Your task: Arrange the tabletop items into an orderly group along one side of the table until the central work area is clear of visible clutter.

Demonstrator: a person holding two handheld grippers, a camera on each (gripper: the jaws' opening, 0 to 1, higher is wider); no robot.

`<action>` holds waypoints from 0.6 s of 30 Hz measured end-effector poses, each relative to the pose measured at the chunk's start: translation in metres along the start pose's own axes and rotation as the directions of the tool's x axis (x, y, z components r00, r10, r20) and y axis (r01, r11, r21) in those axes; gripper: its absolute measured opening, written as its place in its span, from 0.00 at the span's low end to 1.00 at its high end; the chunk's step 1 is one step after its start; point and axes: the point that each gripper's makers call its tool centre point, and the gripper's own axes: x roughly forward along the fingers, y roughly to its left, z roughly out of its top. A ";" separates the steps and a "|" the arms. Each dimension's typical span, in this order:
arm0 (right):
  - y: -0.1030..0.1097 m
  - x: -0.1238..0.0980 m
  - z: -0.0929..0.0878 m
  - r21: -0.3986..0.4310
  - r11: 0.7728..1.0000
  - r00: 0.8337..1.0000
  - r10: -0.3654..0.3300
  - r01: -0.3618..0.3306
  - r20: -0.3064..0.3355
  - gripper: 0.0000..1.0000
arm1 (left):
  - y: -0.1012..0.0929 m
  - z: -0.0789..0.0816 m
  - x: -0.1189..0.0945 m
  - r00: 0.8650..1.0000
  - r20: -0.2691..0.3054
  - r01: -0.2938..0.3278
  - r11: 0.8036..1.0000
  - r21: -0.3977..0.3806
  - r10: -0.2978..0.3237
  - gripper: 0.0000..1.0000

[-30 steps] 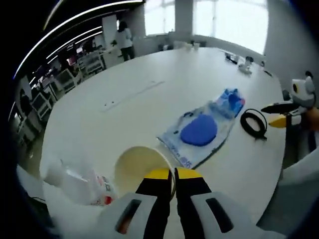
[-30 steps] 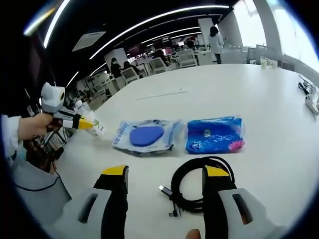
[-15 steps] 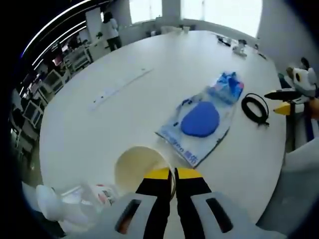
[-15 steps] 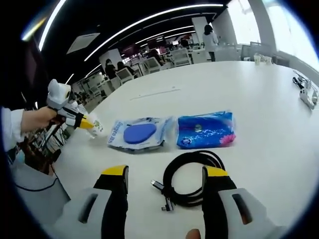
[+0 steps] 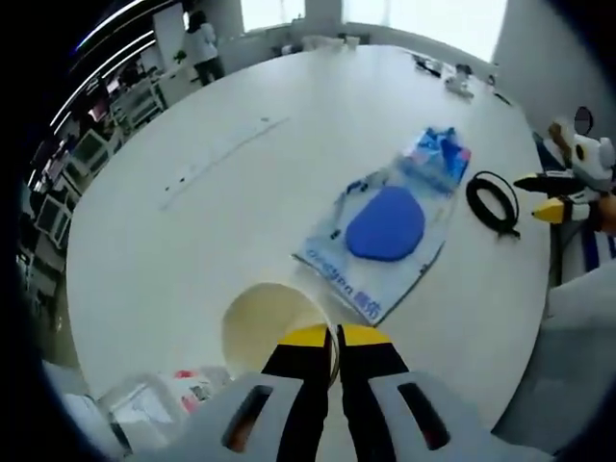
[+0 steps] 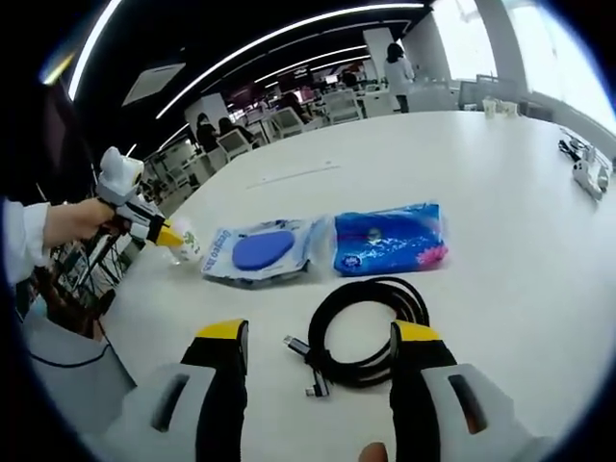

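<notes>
Coiled cable blocks right tool; table beyond lies open

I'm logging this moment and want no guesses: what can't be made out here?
- Left gripper view: the cup's near rim, hidden behind the left gripper.
- Left gripper view: the clear bag, blurred and cut by the edge.
- Right gripper view: print on the blue packet, too small.
</notes>
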 end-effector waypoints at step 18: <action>0.000 -0.007 -0.013 0.023 1.000 1.000 0.009 -0.008 -0.005 0.56 | 0.003 -0.009 0.006 0.997 -0.077 -0.004 0.998 0.069 0.009 0.00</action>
